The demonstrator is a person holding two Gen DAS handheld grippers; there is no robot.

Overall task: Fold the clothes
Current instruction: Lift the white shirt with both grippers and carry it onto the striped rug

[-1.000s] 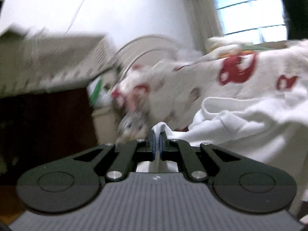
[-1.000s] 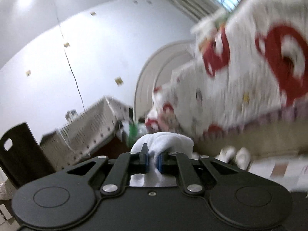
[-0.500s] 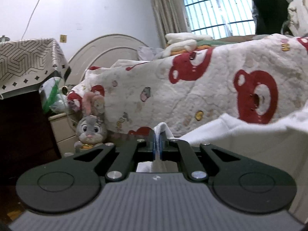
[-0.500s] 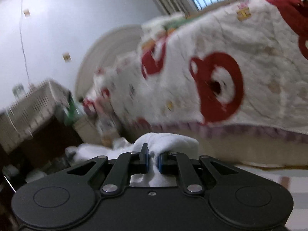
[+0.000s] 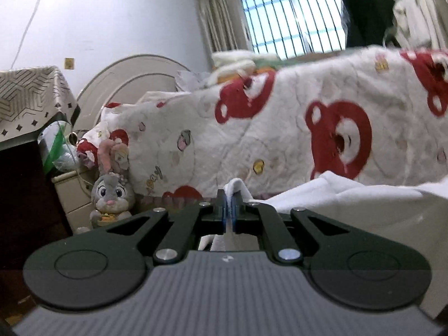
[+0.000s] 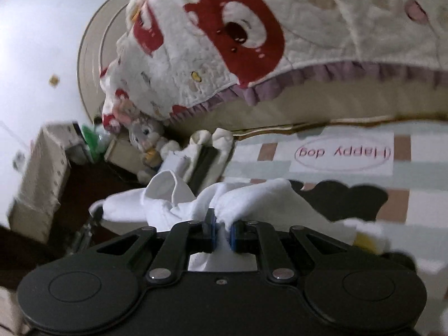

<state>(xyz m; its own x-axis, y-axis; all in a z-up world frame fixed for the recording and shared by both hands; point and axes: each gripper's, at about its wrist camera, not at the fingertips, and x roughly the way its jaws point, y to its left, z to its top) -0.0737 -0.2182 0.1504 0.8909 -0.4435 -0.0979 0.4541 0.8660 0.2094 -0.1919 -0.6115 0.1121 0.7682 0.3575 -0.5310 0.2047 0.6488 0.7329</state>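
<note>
White garment (image 6: 252, 196) pinched by both left gripper (image 5: 230, 208) and right gripper (image 6: 222, 225), bunched ahead of the right's fingers; no flat fold visible, folding unfinished.

Two claws, left claw (image 5: 230, 210) and right claw (image 6: 222, 228); one white garment (image 6: 252, 196); one stuffed rabbit (image 5: 112, 193), frame's lower left; one bear-print quilt (image 5: 280, 140); one barred window (image 5: 291, 14).

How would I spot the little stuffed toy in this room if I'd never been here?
Find the bed under the white quilt with red bears, then follow it to the rounded cream headboard. On the floor at that corner, against a pale bedside cabinet, sits the plush rabbit. It is the only grey thing there, with big eyes and long pink-lined ears.
</note>
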